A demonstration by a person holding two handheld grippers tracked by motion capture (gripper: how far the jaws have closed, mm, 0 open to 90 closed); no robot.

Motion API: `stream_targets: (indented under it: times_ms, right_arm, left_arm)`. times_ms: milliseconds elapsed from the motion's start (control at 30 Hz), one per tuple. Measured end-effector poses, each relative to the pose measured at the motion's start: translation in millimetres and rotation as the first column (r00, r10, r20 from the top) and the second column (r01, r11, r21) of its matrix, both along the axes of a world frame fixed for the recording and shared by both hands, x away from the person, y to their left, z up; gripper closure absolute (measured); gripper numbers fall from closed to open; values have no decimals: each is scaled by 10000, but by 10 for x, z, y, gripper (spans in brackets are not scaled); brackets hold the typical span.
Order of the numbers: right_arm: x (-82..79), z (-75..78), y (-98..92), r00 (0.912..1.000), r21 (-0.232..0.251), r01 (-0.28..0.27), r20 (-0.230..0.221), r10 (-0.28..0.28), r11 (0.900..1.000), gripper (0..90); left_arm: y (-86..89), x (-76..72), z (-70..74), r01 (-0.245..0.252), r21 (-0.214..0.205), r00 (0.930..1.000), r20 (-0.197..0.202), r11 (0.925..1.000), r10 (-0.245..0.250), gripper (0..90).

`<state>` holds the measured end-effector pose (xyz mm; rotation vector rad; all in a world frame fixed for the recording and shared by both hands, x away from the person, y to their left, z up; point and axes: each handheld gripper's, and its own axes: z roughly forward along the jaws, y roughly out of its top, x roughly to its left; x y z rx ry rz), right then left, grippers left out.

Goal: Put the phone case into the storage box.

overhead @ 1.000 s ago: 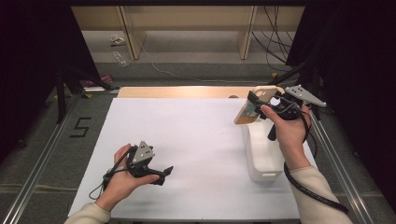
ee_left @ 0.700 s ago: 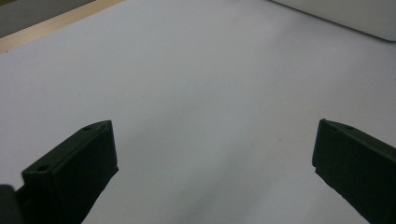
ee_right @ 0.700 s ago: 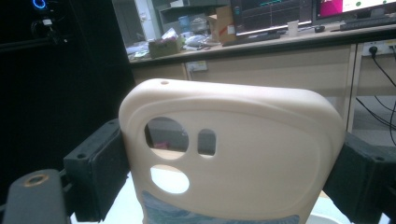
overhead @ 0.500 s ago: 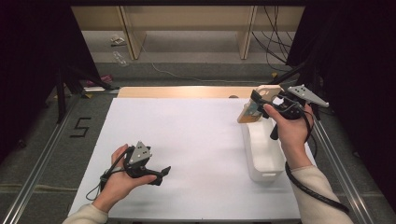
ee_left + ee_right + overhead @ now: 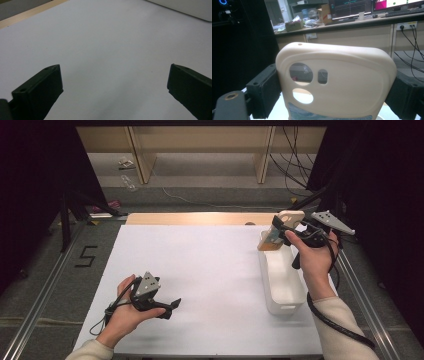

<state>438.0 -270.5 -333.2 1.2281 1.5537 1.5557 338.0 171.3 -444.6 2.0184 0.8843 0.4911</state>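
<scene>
Two grippers are held over a white table point(image 5: 210, 270). The right gripper point(image 5: 280, 227) is up in the air at the far right side, above the far end of a white tub point(image 5: 282, 285). Its jaws are squeezed on a phone case point(image 5: 277, 232), one jaw on each side edge. In the right gripper view the case point(image 5: 337, 82) is cream, with two round holes and one small hole for a camera, and a bit of blue picture at its bottom. The black jaws press on its left and right sides. The case stands up and leans a little. It does not touch the tub or the table.

The tub sits on the table near the right edge, long side going away from the person.

The left gripper point(image 5: 172, 305) lies low at the near left of the table, in the left hand point(image 5: 125, 312), well apart from the tub. In the left gripper view its jaws are wide apart with nothing but bare table point(image 5: 110, 50) between them. A corner of the tub point(image 5: 190, 8) shows far off at the top right.
</scene>
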Motion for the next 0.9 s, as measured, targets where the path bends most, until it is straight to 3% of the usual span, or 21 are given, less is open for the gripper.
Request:
stream_targets:
  times_ms: [900]
  right_arm:
    - [60, -33, -61, 9994, -149, 336, -31, -336, 9993, 126]
  left_arm:
    - [6, 3, -8, 1, -4, 10000, -3, 10000, -1, 0]
